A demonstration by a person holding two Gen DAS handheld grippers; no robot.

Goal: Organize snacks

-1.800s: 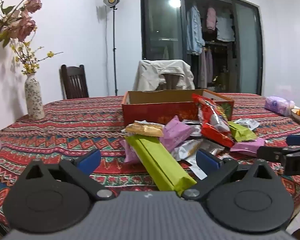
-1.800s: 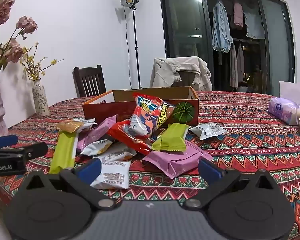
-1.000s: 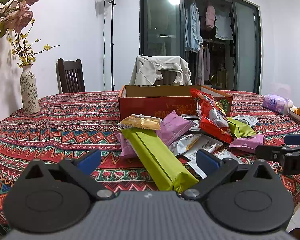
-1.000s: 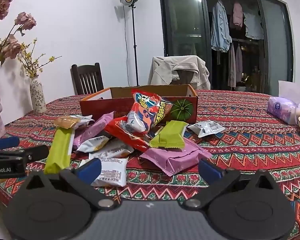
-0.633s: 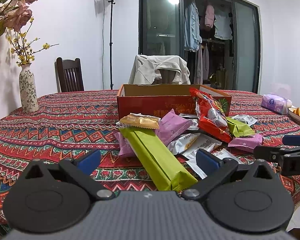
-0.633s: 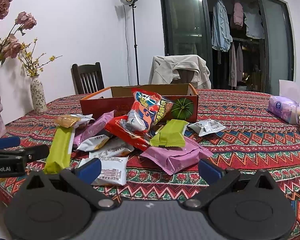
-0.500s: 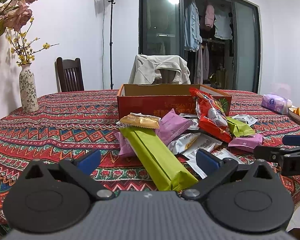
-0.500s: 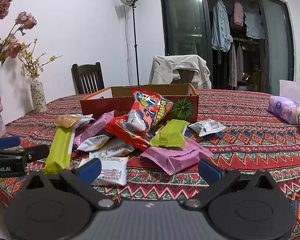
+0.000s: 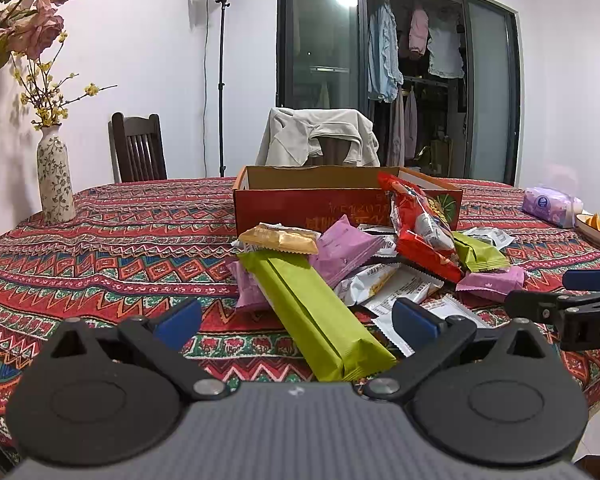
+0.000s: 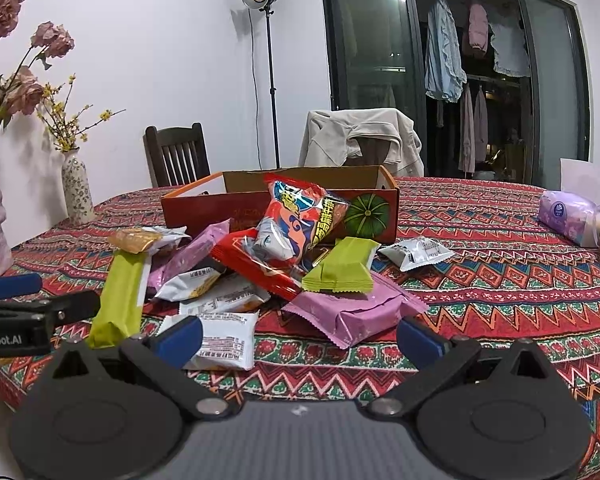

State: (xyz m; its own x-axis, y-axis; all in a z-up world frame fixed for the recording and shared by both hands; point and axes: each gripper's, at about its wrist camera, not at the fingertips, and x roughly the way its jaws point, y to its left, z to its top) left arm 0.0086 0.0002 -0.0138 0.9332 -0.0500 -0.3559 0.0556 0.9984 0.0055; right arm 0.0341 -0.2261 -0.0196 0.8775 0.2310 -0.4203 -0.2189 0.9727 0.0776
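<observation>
Left gripper: the left gripper (image 9: 296, 318) is low over the near edge of the table, its two blue-tipped fingers (image 9: 178, 318) spread wide apart. It holds nothing. The near end of the long green bar sits between them.

Right gripper: the right gripper (image 10: 298, 334) is also low at the table edge, fingers spread wide, holding nothing. A white packet lies by its left finger (image 10: 180, 334) and a purple pack sits ahead, between the two fingers.

Snack pile: the snacks are heaped in the middle of the table, just in front of the box, not in it.

Long green bar: the long green bar (image 9: 312, 310) lies at the left side of the pile, pointing toward the left gripper.

Red bag: a big red bag (image 10: 300, 224) leans up against the front of the box, on top of the heap.

Short green pack: the short green pack (image 10: 342, 268) rests on the purple pack (image 10: 352, 312).

White packet: the white packet (image 10: 224, 340) lies flat at the near edge of the pile.

Box: the red cardboard box (image 10: 284, 204) stands open at the top, behind the pile. I cannot see what is inside.

Table: the table has a red zigzag cloth (image 9: 120, 240).

Vase: a spotted vase (image 9: 54, 176) with yellow flowers stands far off on the left side.

Tissue pack: a purple tissue pack (image 10: 572, 216) lies far off on the right side.
</observation>
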